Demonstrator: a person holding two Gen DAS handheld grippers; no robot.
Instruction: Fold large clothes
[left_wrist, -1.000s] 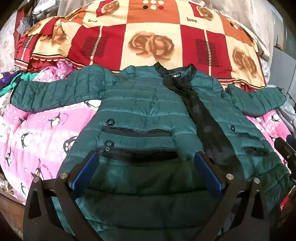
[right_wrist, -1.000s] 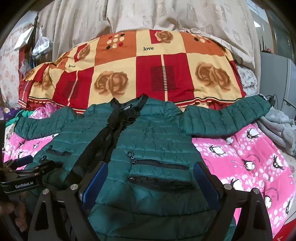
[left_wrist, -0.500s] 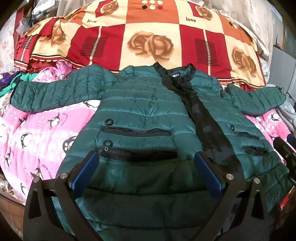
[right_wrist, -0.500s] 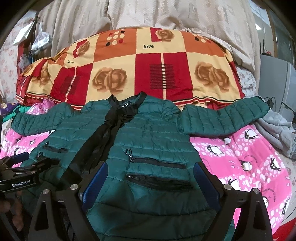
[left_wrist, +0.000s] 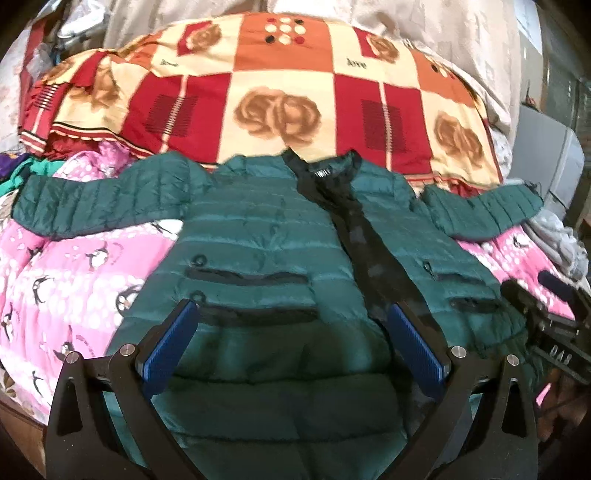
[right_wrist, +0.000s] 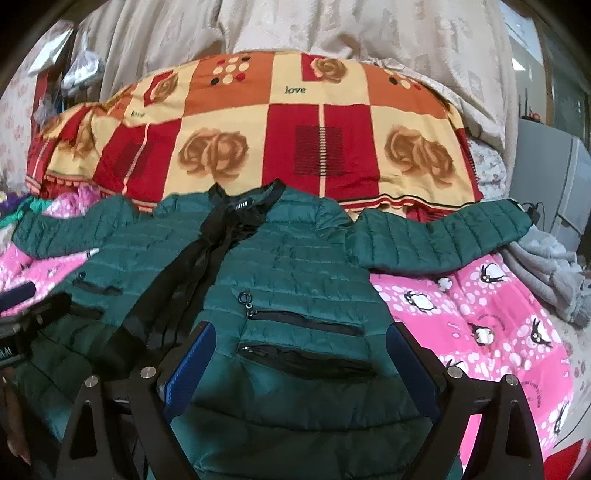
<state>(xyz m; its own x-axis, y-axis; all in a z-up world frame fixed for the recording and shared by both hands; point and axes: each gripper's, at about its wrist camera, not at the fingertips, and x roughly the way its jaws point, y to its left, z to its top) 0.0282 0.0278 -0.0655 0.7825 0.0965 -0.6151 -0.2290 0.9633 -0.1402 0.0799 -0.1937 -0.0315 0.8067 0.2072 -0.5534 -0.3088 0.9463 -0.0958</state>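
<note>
Green jacket (left_wrist: 266, 236) is laid out flat, front up, on my pink penguin blanket (left_wrist: 66, 280), sleeves spread out to both sides, collar toward the red rose quilt (left_wrist: 280, 107). My left tool (left_wrist: 291, 350) and right tool (right_wrist: 299, 365) both hang over the hem, spread wide, gripping nothing.

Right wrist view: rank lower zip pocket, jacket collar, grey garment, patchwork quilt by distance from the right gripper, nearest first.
1. lower zip pocket: between the right gripper jaws, on the green jacket.
2. jacket collar: ahead, slightly left.
3. patchwork quilt: behind the collar, across the back.
The grey garment lies far right; against the collar it's too close to call.
</note>
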